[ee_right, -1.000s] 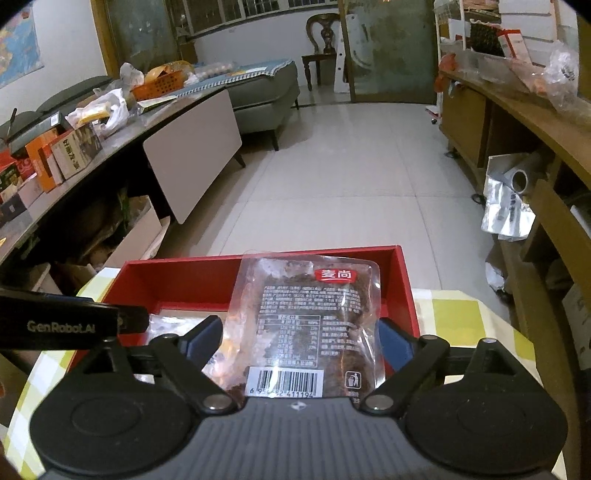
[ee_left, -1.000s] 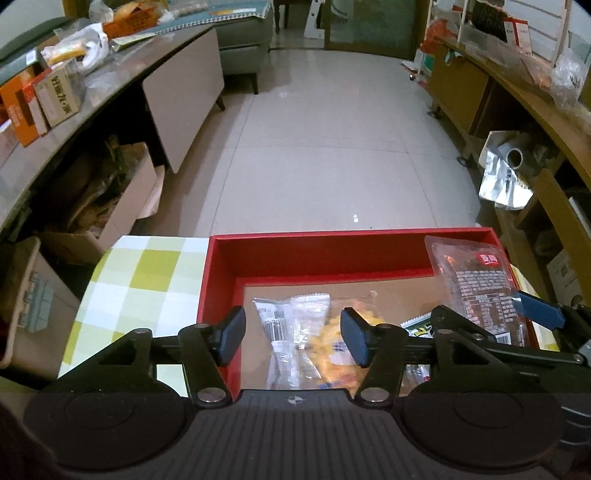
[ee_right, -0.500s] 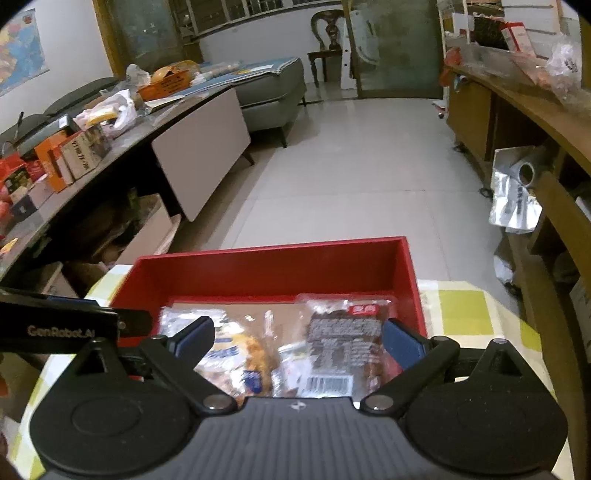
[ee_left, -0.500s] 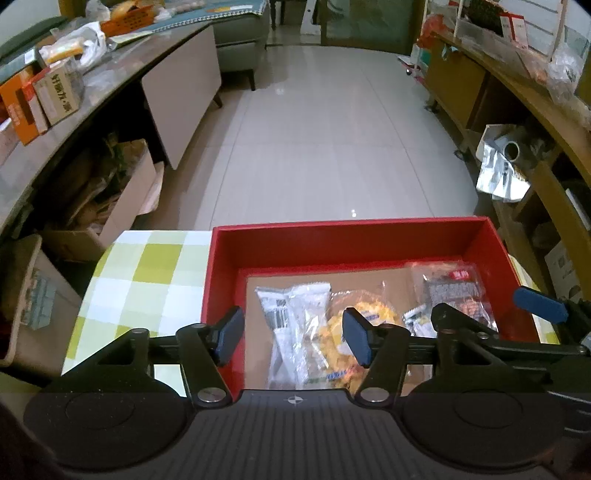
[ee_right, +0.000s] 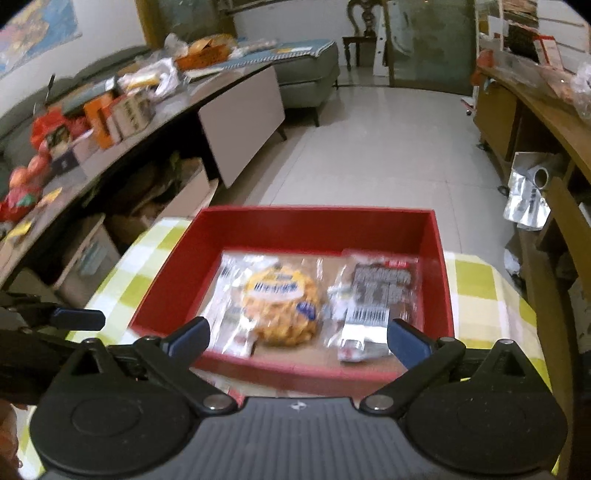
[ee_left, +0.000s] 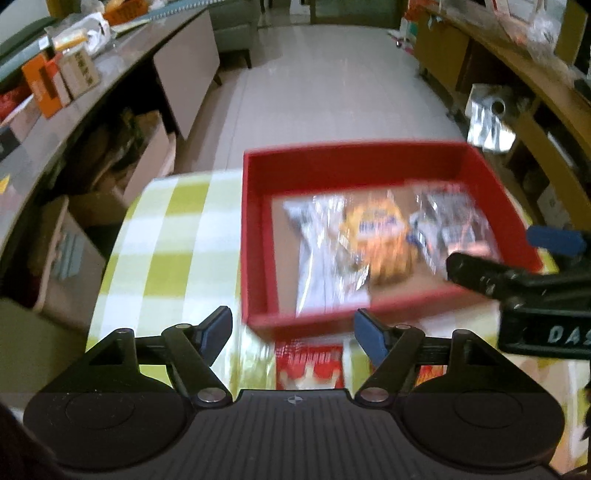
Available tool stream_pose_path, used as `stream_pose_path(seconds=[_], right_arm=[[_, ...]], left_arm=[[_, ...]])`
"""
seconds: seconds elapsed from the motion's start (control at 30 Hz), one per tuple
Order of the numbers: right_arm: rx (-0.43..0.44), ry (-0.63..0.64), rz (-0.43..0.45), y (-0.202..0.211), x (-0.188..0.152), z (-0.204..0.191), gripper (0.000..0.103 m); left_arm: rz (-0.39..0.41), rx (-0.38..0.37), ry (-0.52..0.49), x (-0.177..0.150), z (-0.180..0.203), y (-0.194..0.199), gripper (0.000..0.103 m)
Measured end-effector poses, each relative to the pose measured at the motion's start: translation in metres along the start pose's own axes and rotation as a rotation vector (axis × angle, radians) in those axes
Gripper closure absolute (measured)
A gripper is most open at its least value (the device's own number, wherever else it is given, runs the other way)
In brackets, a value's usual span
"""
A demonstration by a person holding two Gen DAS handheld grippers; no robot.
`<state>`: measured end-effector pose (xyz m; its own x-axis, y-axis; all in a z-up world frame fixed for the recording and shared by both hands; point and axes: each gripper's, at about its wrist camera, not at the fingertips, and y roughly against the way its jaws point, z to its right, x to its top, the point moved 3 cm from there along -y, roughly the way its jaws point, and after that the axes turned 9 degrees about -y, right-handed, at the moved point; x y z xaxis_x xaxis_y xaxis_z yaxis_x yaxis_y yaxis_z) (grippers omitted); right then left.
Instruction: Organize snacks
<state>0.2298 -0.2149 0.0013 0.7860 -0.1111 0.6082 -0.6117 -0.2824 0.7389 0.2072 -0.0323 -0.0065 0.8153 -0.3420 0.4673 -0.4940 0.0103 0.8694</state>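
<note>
A green-and-white checked tablecloth (ee_right: 484, 295) at the bottom – a grey sofa (ee_right: 306, 70) upper centre, a wooden chair (ee_right: 364, 22) just right of it.

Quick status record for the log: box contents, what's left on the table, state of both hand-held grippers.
container: red box on checked tablecloth
in box: clear packet left, orange snack middle, dark snack packet right
outside box: red-and-white packet on the cloth, near side of the box
left hand-held gripper: open, empty, above that packet
right hand-held gripper: open, empty
image quality: motion blur, labels unreadable
</note>
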Motion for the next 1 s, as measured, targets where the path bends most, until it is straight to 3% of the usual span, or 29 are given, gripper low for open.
stream_pose_path(seconds=[0.37, 0.73, 1.0], right_arm=[[-0.055, -0.051, -0.167, -0.001, -0.070, 0.007, 0.000], [-0.062, -0.094, -0.212, -0.032, -0.076, -0.003, 0.000], [-0.063, -0.098, -0.242, -0.056, -0.078, -0.009, 0.000]], left_arm=[[-0.072, -0.039, 0.058, -0.053, -0.015, 0.011, 0.020], [-0.153, -0.060, 0.118, -0.057, -0.016, -0.018, 0.020], [-0.198, 0.012, 0.109, -0.058, -0.018, -0.034, 0.025]])
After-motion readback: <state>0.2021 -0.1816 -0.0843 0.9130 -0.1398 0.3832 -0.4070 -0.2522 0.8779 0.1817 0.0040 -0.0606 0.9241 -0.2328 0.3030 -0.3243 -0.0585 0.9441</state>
